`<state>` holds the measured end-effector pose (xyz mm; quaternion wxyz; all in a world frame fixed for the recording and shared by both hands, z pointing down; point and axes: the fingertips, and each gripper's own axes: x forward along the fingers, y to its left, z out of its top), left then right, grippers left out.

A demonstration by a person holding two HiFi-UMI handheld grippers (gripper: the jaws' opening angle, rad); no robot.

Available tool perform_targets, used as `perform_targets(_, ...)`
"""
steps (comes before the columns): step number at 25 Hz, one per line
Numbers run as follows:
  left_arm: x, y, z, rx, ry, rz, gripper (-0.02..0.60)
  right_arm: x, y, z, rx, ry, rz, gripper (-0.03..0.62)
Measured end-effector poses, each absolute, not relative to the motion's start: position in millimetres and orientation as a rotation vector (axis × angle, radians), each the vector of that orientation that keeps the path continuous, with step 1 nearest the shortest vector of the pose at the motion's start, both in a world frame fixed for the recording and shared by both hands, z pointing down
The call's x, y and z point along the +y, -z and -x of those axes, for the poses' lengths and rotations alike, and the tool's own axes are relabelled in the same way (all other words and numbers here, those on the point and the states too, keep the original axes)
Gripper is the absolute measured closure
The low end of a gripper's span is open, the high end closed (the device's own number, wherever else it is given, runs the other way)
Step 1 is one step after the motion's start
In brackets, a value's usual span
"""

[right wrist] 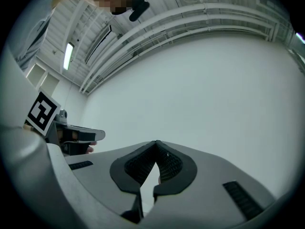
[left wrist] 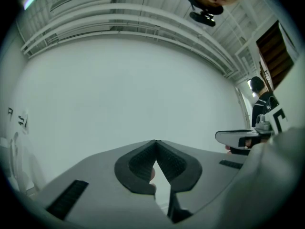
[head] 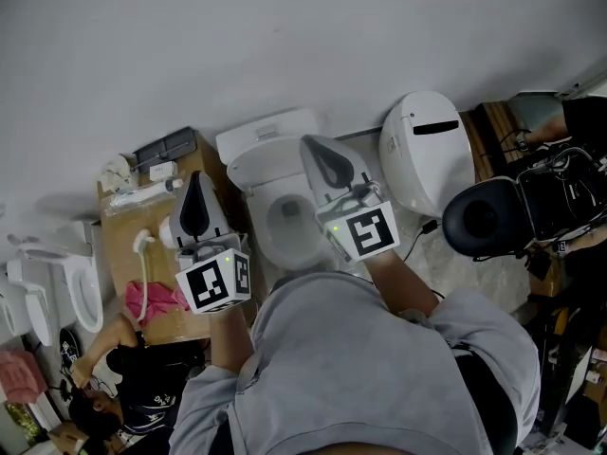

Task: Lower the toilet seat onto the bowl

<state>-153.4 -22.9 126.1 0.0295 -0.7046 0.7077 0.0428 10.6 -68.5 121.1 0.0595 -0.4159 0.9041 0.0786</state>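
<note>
Here, seen from the head view, the toilet stands on the floor with its tank against the wall, and the person leans over it with one pair of tongs on either side of the bowl. A white ring frames the bowl's opening. From this steep angle it cannot be told whether that ring is the toilet seat lying flat or the bare rim with the seat tipped back against the tank, so the scene fits a seat waiting to come down as well as one already resting on the bowl.

The left tongs sit just beside the bowl's left edge. The right tongs hang over its right edge and hide part of the rim. Both point up and away toward the wall – probably a carrying pose, since neither set of tips is turned toward the toilet.

In the left gripper view the left tongs have their ribbed pads pressed tip to tip with nothing caught between them. The right gripper view shows the right tongs closed in the same way – empty, with only blank wall beyond.
</note>
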Motion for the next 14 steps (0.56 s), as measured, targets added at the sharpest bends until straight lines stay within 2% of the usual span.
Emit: perform_targets(14,-21.1,-132.4,162.6,2.208,-0.122,2.166,0.58,-68.1,-127.0,-1.9,2.749,-0.223,1.253,0.595)
